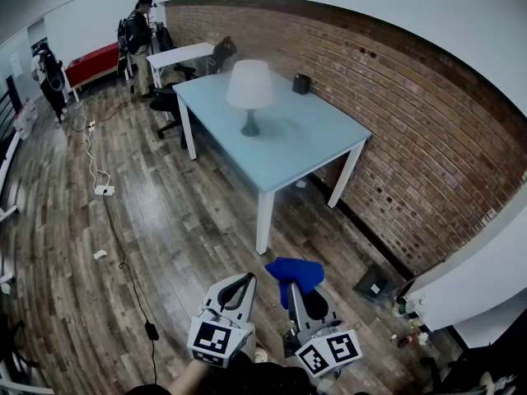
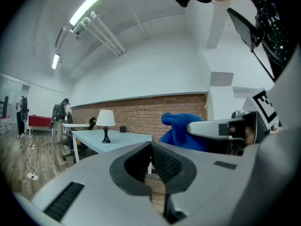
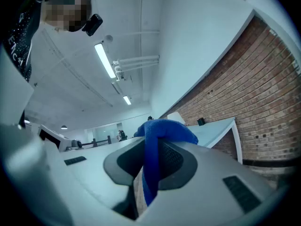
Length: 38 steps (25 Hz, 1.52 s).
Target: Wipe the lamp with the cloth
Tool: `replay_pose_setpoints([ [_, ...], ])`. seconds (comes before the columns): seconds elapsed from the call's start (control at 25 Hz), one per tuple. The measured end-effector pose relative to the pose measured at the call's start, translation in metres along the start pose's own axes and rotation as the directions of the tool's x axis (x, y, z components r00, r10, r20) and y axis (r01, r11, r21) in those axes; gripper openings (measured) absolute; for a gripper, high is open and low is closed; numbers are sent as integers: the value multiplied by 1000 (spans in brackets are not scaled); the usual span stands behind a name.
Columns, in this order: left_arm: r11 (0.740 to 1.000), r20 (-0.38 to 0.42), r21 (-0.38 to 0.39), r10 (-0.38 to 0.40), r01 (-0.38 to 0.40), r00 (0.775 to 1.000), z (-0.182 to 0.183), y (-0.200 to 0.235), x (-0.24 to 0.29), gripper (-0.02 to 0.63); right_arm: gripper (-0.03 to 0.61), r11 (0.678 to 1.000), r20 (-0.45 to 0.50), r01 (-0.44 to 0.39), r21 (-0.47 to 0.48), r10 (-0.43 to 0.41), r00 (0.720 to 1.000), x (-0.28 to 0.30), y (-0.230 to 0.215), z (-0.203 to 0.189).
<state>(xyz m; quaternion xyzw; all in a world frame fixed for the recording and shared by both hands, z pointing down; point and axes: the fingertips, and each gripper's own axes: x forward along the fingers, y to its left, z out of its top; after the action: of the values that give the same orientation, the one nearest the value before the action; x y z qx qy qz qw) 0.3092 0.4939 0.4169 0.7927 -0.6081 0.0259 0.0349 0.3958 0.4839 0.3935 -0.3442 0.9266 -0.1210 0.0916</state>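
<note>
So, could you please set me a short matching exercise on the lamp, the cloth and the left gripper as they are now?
1. lamp
2. cloth
3. left gripper

A. fingers shut on nothing
B. standing on the table
C. pinched in the right gripper

Pairs: 1-B, 2-C, 3-A

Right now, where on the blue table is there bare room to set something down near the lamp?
The table is bare over its whole near half, from the lamp base to the near corner, and along the brick wall side. The far end is tighter: the lamp and a small black box stand there.
</note>
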Motion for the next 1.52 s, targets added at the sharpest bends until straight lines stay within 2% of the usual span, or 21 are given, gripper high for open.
replay_pose_setpoints([
  [0.16, 1000, -37, -18, -5, 4, 999, -10, 15, 21, 9, 61, 999, -36, -43, -7, 43, 998, 18, -1, -8],
  [0.28, 1000, -39, -25, -17, 16, 999, -9, 27, 48, 8, 61, 999, -46, -25, -29, 24, 999, 40, -20, -5],
  [0.44, 999, -43, -35, -29, 27, 999, -6, 49, 89, 8, 61, 1000, -47, 4, -2, -4, 999, 74, -53, 0],
  [0.88, 999, -23, -36, -27, 26, 999, 27, 165, 205, 8, 61, 999, -52, 36, -1, -36, 998, 219, -111, 16],
  [1.24, 997, -41, -40, -67, 65, 997, 31, 250, 280, 8, 61, 1000, -53, 22, 17, -21, 998, 343, -142, 10],
  [1.52, 995, -8, -27, -94, 94, 996, 41, 292, 314, 8, 61, 999, -27, 26, 31, -25, 999, 392, -151, 14],
])
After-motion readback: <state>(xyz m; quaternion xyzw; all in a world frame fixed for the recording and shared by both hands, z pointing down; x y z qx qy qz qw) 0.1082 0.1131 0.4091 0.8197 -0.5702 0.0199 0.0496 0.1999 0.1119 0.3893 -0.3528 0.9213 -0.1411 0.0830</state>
